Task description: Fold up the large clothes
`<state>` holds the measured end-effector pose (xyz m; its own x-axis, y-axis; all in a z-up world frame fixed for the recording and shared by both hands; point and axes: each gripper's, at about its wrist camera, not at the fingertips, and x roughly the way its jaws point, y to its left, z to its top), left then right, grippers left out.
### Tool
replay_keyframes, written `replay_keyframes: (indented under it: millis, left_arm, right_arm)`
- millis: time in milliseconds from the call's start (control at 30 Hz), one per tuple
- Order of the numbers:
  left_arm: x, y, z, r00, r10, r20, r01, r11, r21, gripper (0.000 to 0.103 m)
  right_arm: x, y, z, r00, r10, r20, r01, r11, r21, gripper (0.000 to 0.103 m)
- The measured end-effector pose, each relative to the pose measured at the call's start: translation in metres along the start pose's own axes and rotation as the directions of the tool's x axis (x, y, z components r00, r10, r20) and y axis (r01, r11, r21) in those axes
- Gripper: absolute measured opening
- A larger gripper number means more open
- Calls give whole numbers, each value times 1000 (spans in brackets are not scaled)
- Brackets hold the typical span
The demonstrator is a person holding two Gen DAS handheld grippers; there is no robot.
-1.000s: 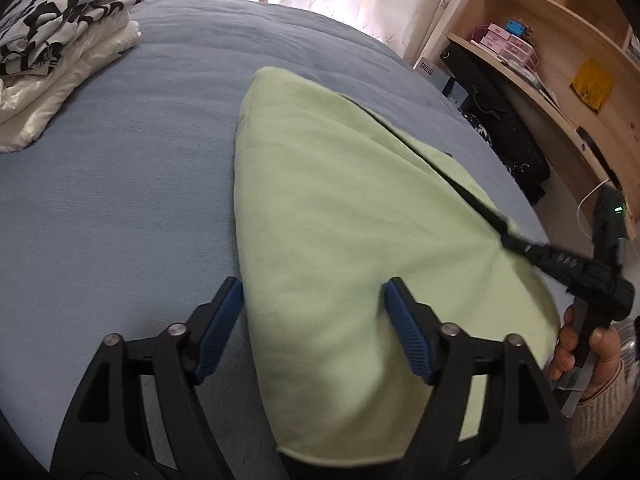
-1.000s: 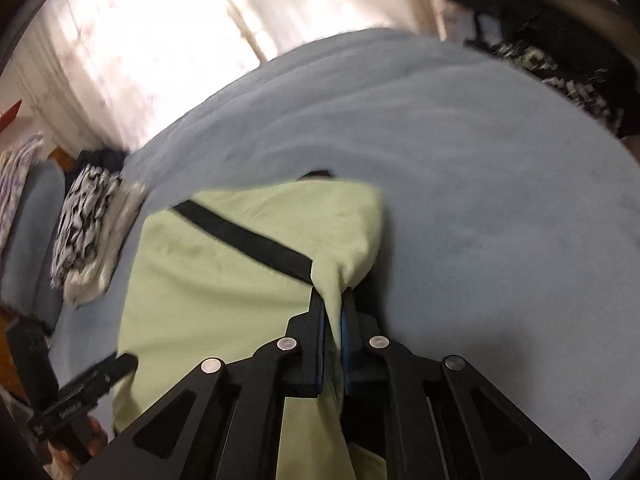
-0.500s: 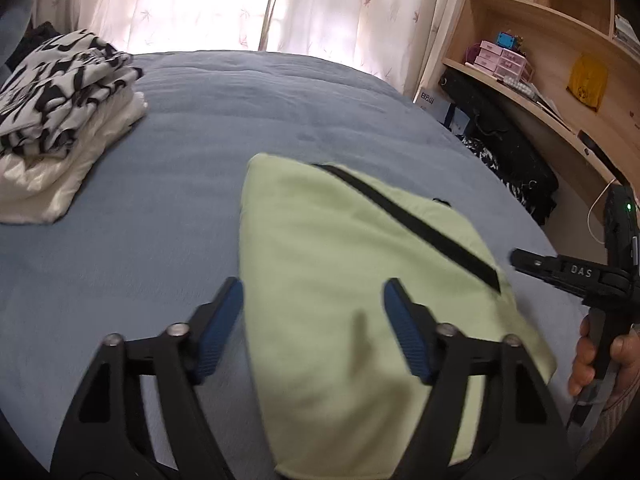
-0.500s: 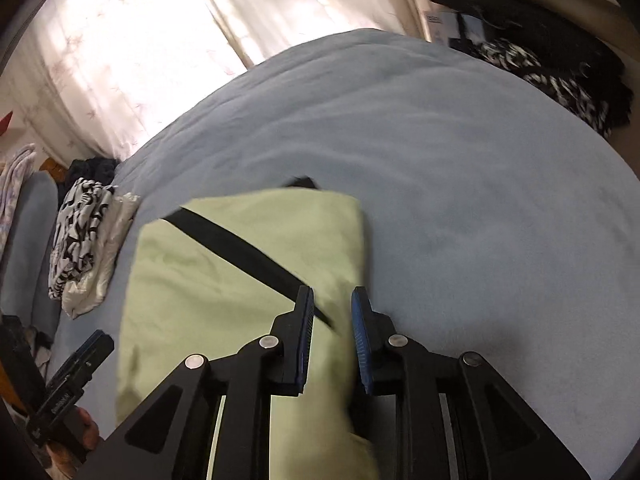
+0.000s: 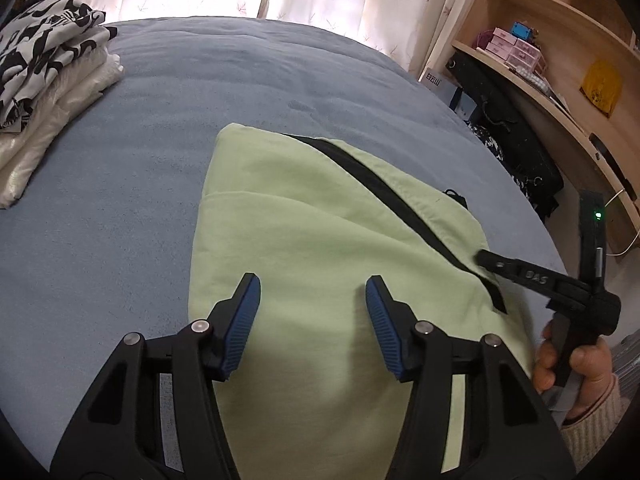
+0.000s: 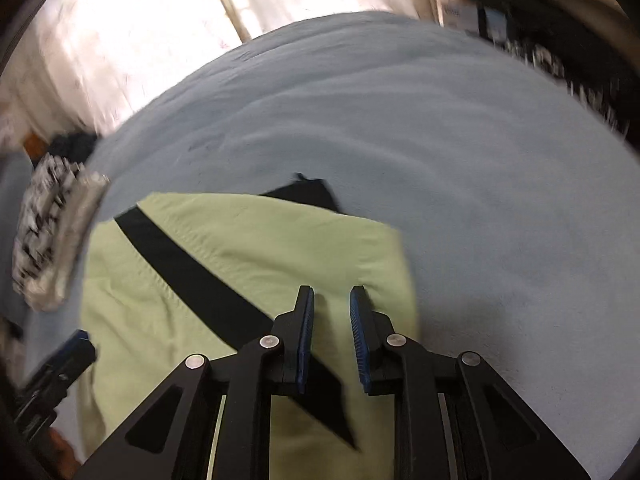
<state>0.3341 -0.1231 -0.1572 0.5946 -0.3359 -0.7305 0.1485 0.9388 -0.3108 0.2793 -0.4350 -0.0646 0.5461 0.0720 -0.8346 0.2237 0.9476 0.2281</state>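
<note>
A light green garment (image 5: 320,248) with a black diagonal stripe (image 5: 384,192) lies folded flat on the blue bed (image 5: 120,160). My left gripper (image 5: 312,292) is open and empty just above the garment's near part. My right gripper (image 6: 331,296) is open with a narrow gap and empty, above the garment's right corner (image 6: 280,248); it also shows in the left wrist view (image 5: 486,258) at the garment's right edge. The right wrist view is motion-blurred.
A stack of folded clothes, black-and-white patterned on top of white (image 5: 44,64), sits at the bed's far left. Curtained windows are behind the bed. Wooden shelves (image 5: 560,40) and dark bags (image 5: 512,136) stand to the right of the bed.
My right gripper let go of the garment's corner and opened; the raised cloth dropped flat onto the bed. My left gripper stayed open and drew back slightly.
</note>
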Motion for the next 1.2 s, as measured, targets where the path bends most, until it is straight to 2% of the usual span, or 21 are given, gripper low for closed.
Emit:
replay_keyframes:
  millis: [67,233,367,533,700,800,900,1067,1133,1200]
  left_arm:
    - [-1,-2,0,1000,13,-1,-13,1000,11,52]
    - [-14,-6,1,999,39,-22,-38,999,19,52]
    - [-38,-6,-5,999,47,-26,-46,999,20,52]
    - [-69,-7,-12,998,61,-34,-60,998,22,52]
    - [-95,-5,-19,997,68,-40,-68,997,21,52]
    - [-101,3,-25,996,68,-62,-68,998,-2,53]
    - [-96,18,-30,995,-7,-102,0,998,-70,53]
    - [-72,46,-42,978,-121,-169,89,978,-187,53]
    - [-65,52,-45,976,-135,-171,99,974,-206,57]
    - [-57,56,-49,970,-164,-177,124,969,-216,66]
  right_arm:
    - [-7,-8,0,1000,-19,1,19,1000,2,19]
    - [-38,-23,-4,999,29,-13,-29,999,17,21]
    - [-73,-28,-20,999,40,23,-39,999,-26,43]
    - [-115,-20,-41,997,75,17,-73,995,-74,50]
    - [-144,-11,-60,996,94,5,-93,987,-130,77]
    - [-158,-15,-70,995,99,-12,-100,983,-154,83]
    - [-154,-24,-74,991,122,-52,-128,981,-146,83]
    - [-125,-41,-73,975,187,-120,-197,977,-77,83]
    - [-114,-47,-75,960,231,-157,-241,969,-52,82]
    - [-96,-49,-76,945,263,-194,-274,961,-28,82]
